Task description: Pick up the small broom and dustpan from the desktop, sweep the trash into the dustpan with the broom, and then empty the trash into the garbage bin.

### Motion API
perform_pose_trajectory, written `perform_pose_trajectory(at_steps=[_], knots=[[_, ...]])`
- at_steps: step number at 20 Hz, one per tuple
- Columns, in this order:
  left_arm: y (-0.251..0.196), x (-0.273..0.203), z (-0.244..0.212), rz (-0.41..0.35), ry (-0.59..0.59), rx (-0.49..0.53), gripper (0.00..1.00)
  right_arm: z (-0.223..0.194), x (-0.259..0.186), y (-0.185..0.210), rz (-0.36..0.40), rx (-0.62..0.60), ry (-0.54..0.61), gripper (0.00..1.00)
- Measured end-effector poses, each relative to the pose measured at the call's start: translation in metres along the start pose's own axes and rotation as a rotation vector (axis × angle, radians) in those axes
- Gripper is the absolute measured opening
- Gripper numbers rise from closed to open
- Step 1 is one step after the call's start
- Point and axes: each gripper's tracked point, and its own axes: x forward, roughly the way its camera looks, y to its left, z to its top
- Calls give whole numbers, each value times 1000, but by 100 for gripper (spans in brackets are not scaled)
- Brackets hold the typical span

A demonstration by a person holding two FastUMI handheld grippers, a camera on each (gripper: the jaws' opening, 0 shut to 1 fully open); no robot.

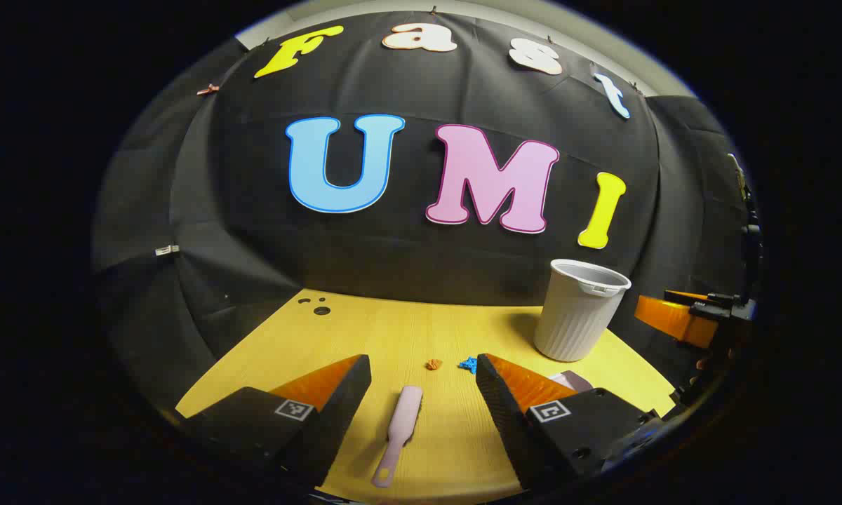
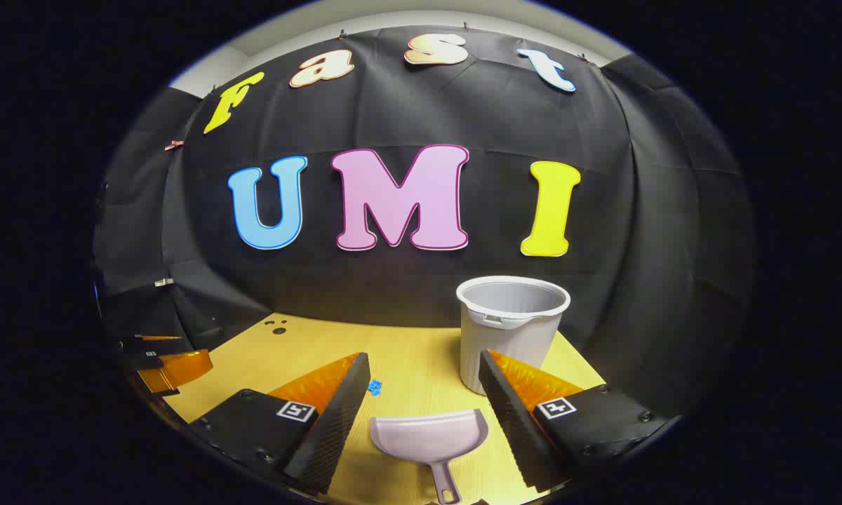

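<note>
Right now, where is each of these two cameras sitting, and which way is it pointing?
Left gripper view: rides on the left gripper, looking forward over the yellow desk; its open jaws frame the pink broom, with two trash scraps beyond.
Right gripper view: rides on the right gripper, facing the same wall; its open jaws frame the dustpan, with the garbage bin behind.
Shared: both see the desk, the bin, the blue scrap, and the other gripper at the edge.

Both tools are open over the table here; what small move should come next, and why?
Probably lower each tool and close: the left tool brackets the broom, the right tool the dustpan. Both lie ungrasped on the desk, scraps unswept.
</note>
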Motion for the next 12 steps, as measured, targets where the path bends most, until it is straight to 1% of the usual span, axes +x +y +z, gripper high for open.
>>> perform_pose_trajectory(at_steps=[8,12], knots=[[20,5,-30,-9,96,-48,96,-23,2,7,23,-28,68,98],[29,6,-51,-12,157,-84,96,-29,1,6,18,-27,86,98]])
